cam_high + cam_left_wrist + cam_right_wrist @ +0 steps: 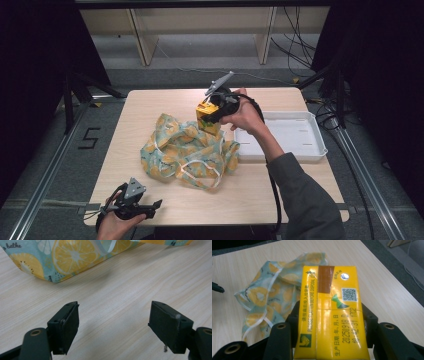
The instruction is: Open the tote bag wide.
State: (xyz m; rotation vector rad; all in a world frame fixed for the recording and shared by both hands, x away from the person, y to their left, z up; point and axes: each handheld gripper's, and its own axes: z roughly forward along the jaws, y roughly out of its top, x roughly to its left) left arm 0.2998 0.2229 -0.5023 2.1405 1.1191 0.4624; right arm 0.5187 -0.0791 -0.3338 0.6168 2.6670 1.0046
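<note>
Clamping the yellow carton (329, 315) between its 2 jaws, the right claw (216, 111) holds it clear of the bench (280, 192), above the far edge of the fruit-print cloth bag (187, 152). In the right gripper view the jaws press on both long sides of the carton, printed face toward the camera, brown tape strip at its far end. Bag lies crumpled and flat mid-bench, white ribbon handles loose on top, mouth not obviously open from here. White tray (300, 135) sits just beside the bag on the right, nothing in it. Left claw (145, 207) rests at the near left edge of the bench, jaws spread wide with bare wood between them, bag corner near but apart. My read: pick is done, carton is in hand and airborne. Left to do: placing it, either tray or bag, can't tell which. If bag, the left claw likely needs to open it first.
</note>
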